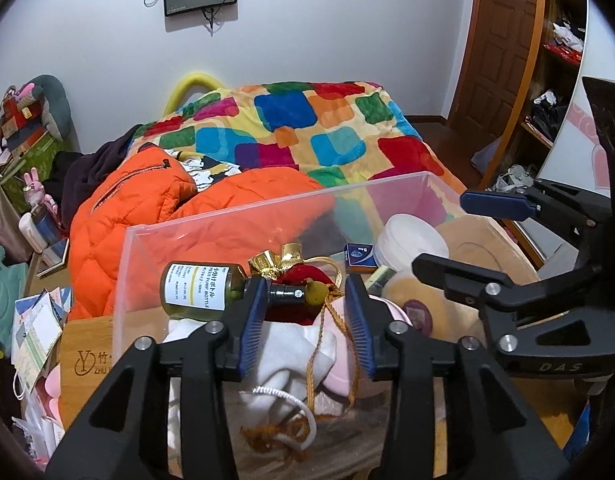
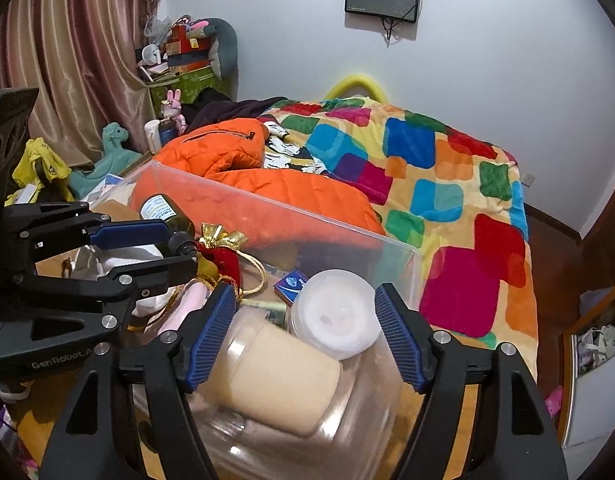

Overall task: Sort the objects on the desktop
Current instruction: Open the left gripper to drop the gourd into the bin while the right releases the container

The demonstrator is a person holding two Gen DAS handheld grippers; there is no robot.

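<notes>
A clear plastic box (image 1: 235, 216) stands on a wooden desk and holds the sorted items. A green pump bottle (image 1: 199, 290) lies on its side in the box. Its black neck sits between the blue pads of my left gripper (image 1: 305, 284), which is open, with the right pad clear of the cap. A red pouch with a gold bow (image 1: 291, 276) and white cloth (image 1: 291, 348) lie under it. My right gripper (image 2: 303, 294) is open over a glass jar with cream filling (image 2: 283, 372) and a white round tub (image 2: 335, 312). A small blue carton (image 2: 289, 284) lies behind them.
A bed with a colourful checked blanket (image 2: 447, 184) and an orange padded jacket (image 1: 119, 220) lies just behind the box. Papers and bags (image 1: 35, 328) crowd the desk's left edge. A shelf and a door (image 1: 503, 40) stand at the right.
</notes>
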